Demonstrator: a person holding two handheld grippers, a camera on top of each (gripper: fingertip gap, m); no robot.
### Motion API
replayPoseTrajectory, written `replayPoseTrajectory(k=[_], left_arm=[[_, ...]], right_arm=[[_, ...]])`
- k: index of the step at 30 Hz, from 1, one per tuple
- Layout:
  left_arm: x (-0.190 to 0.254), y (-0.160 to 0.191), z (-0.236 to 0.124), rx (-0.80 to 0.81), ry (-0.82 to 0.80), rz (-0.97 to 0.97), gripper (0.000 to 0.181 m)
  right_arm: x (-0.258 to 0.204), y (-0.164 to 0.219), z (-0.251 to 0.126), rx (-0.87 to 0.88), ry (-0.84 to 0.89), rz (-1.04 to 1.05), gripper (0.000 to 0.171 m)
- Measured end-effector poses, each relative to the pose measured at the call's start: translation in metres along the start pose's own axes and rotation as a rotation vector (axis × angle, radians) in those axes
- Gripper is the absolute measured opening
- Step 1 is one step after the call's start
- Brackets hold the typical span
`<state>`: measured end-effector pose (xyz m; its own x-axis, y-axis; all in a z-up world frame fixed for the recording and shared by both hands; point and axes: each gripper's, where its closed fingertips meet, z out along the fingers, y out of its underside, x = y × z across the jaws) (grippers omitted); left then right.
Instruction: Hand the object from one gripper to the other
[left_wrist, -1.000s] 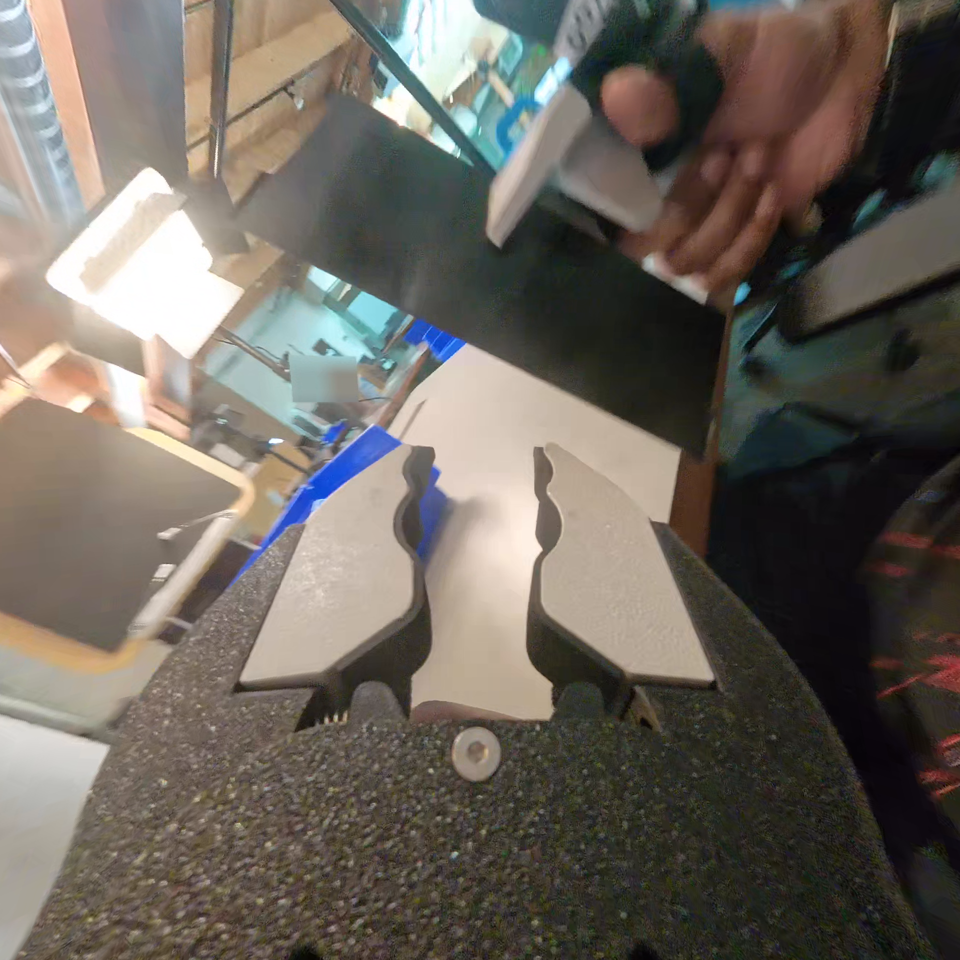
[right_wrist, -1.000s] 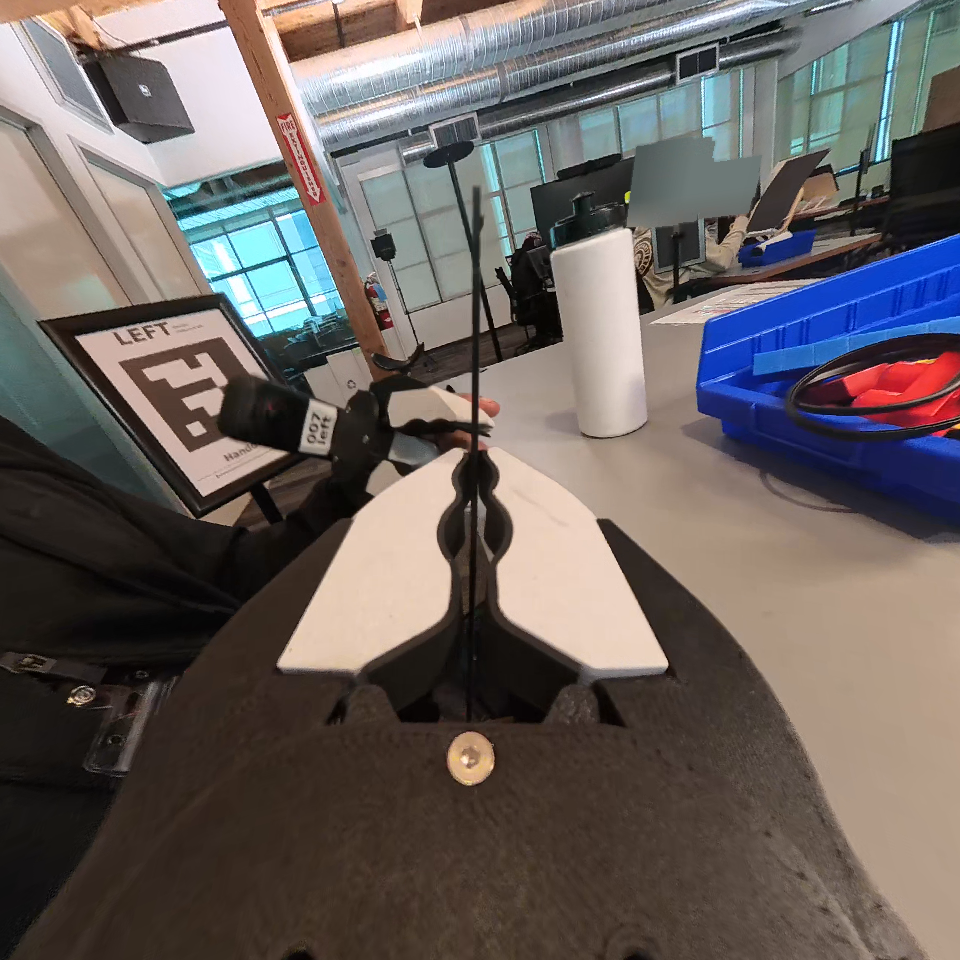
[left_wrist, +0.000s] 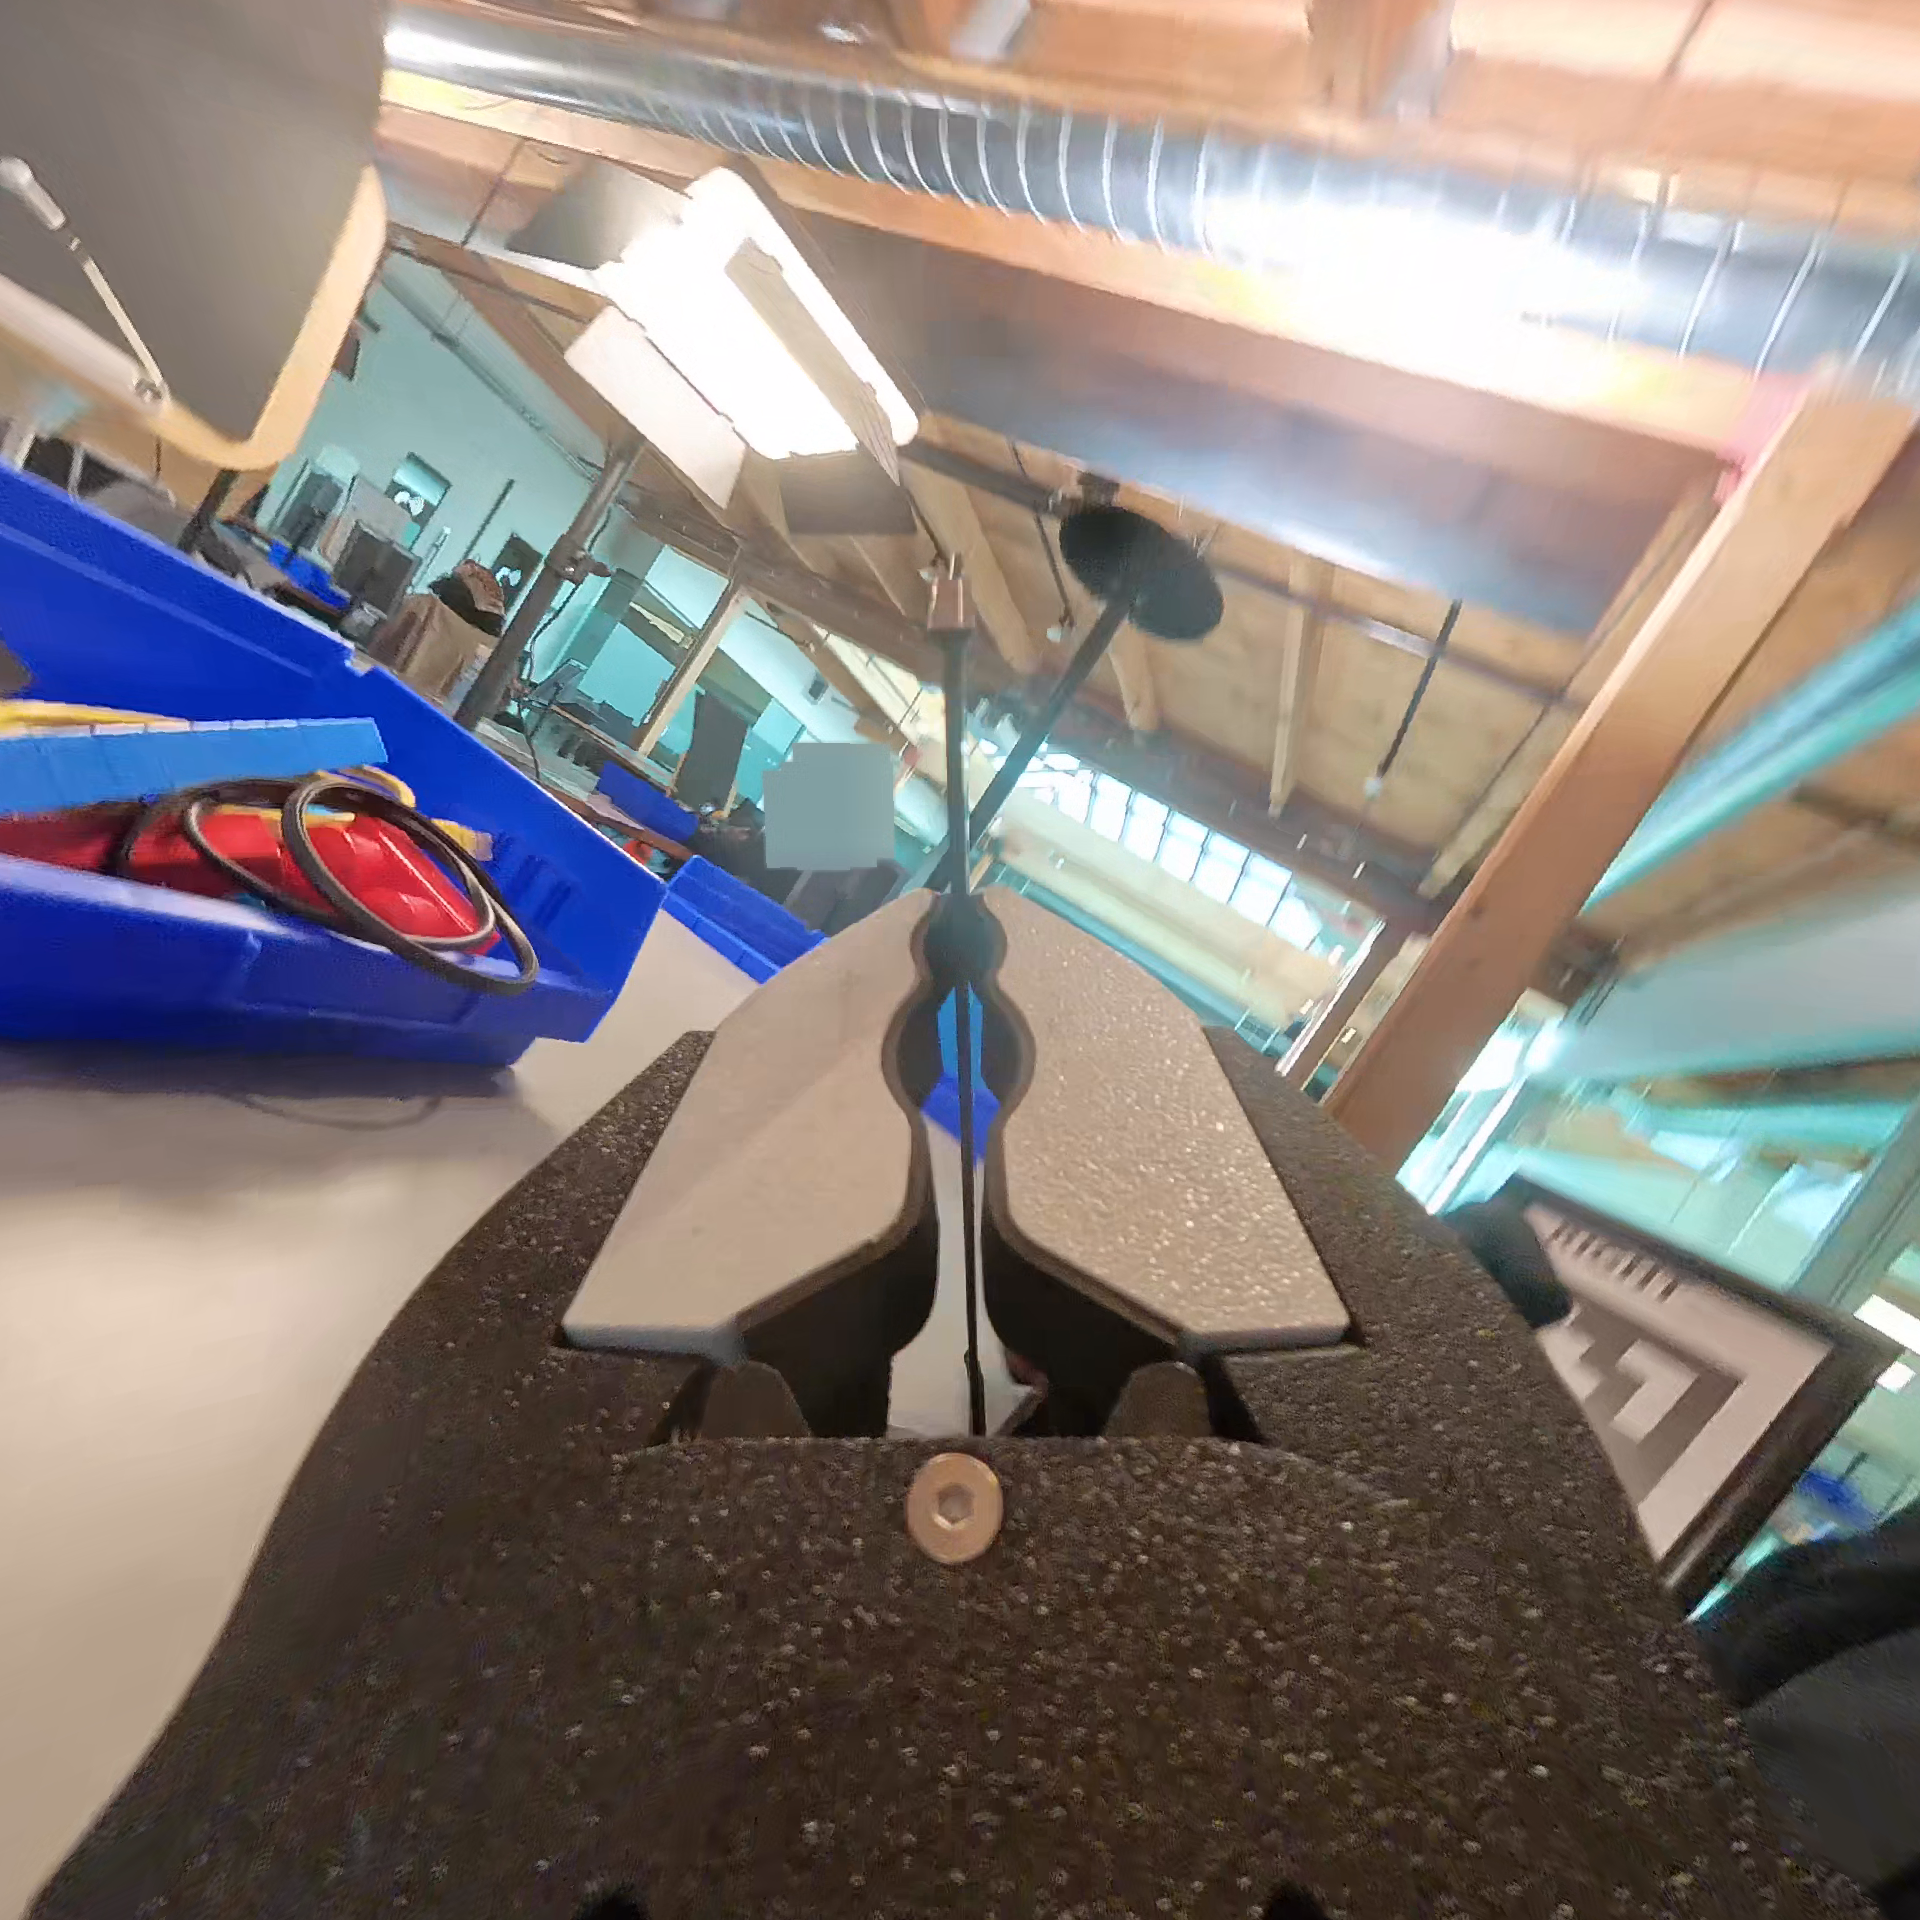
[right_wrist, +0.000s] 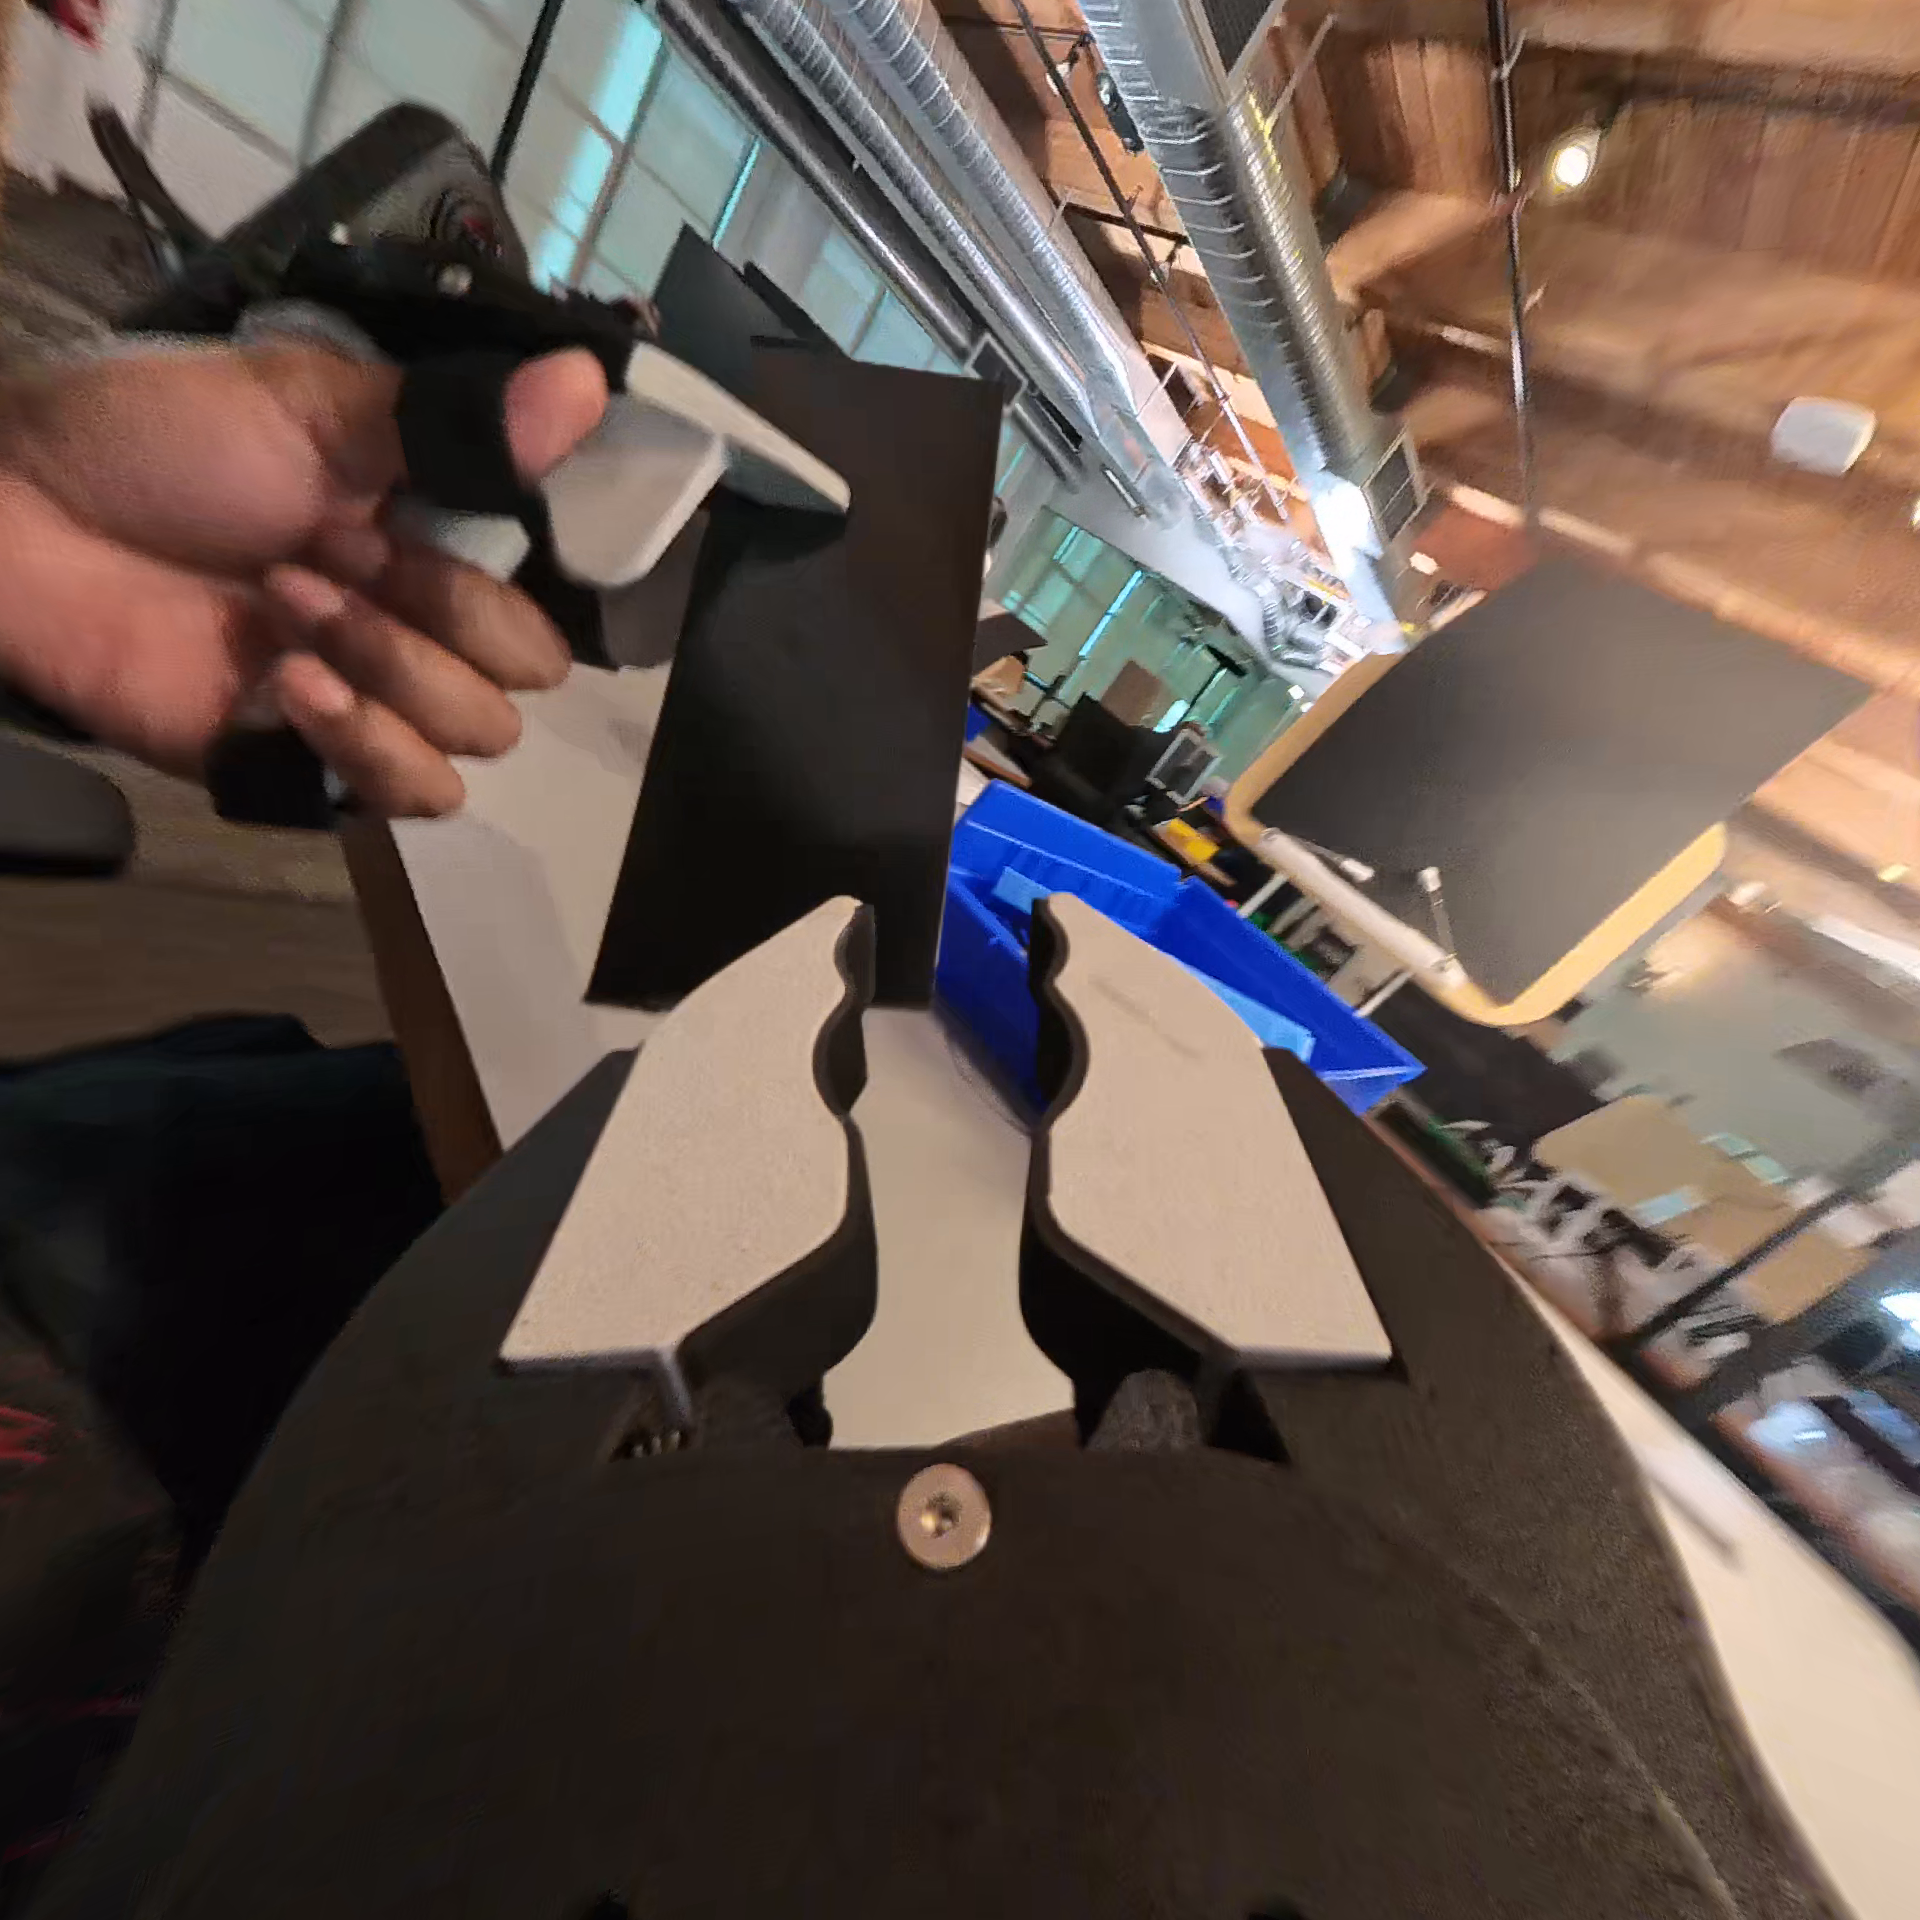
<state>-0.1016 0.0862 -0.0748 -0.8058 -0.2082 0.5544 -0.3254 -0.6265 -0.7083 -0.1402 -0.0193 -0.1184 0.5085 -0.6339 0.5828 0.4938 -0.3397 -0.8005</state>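
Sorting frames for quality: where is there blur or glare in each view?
Left wrist view: ceiling light glares, duct smeared, thin black sheet edge-on. Right wrist view: hand and background blurred; right gripper sharp.

A thin flat black sheet (right_wrist: 821, 665) is showing matte black across its whole face at the centre left of the right wrist view, and as a black line edge-on (left_wrist: 968, 1143) in the left wrist view. The left gripper (left_wrist: 961, 914) is showing pale grey fingers (left_wrist: 769, 1153) set in speckled black foam. The right gripper (right_wrist: 951, 914) is showing light grey fingers (right_wrist: 717, 1153) on a black body. At the left of the left wrist view, a bright blue plastic bin (left_wrist: 312, 997) is holding red pieces (left_wrist: 364, 862) and black rings (left_wrist: 457, 935).
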Motion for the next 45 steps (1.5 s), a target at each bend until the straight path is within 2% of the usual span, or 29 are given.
replayPoseTrajectory(k=[7,13,15,17,18,22,27,35,36,37,39,41,45], left_arm=[[-0.016,-0.009,-0.007,0.085,-0.017,-0.304,0.002],[-0.025,0.014,-0.003,0.051,-0.054,-0.470,0.002],[-0.023,0.028,0.002,0.024,-0.056,-0.519,0.002],[-0.016,0.041,0.009,-0.027,-0.035,-0.516,0.007],[-0.012,0.043,0.012,-0.037,-0.015,-0.489,0.019],[0.012,0.031,0.018,-0.035,0.136,-0.380,0.057],[0.020,0.028,0.017,-0.032,0.204,-0.310,0.061],[0.026,0.056,0.025,-0.114,0.233,-0.294,0.066],[0.031,0.058,0.025,-0.116,0.253,-0.281,0.063],[0.036,0.058,0.024,-0.113,0.281,-0.257,0.048],[0.049,0.055,0.019,-0.086,0.349,-0.188,0.004],[0.048,0.055,0.020,-0.094,0.309,-0.087,0.002],[0.038,0.048,0.018,-0.111,0.155,0.277,0.003]], right_arm=[[-0.019,0.004,0.004,-0.004,0.070,-0.384,0.043],[-0.020,0.008,0.009,-0.014,0.174,-0.555,0.059],[-0.022,0.012,0.011,-0.032,0.191,-0.614,0.050],[-0.021,0.013,0.011,-0.036,0.210,-0.627,0.018],[-0.018,0.013,0.010,-0.041,0.221,-0.606,0.006],[0.005,0.005,0.005,-0.034,0.235,-0.318,0.001],[0.028,-0.010,-0.004,0.072,0.167,0.205,0.001],[0.002,-0.032,-0.002,0.239,-0.232,0.802,0.002],[-0.004,-0.035,-0.001,0.254,-0.301,0.866,0.001],[-0.010,-0.038,-0.001,0.267,-0.356,0.921,0.002],[-0.015,-0.035,0.002,0.253,-0.386,0.984,0.004],[-0.013,-0.024,0.007,0.210,-0.330,0.972,0.012],[0.002,0.001,0.012,0.082,-0.147,0.847,0.030]])
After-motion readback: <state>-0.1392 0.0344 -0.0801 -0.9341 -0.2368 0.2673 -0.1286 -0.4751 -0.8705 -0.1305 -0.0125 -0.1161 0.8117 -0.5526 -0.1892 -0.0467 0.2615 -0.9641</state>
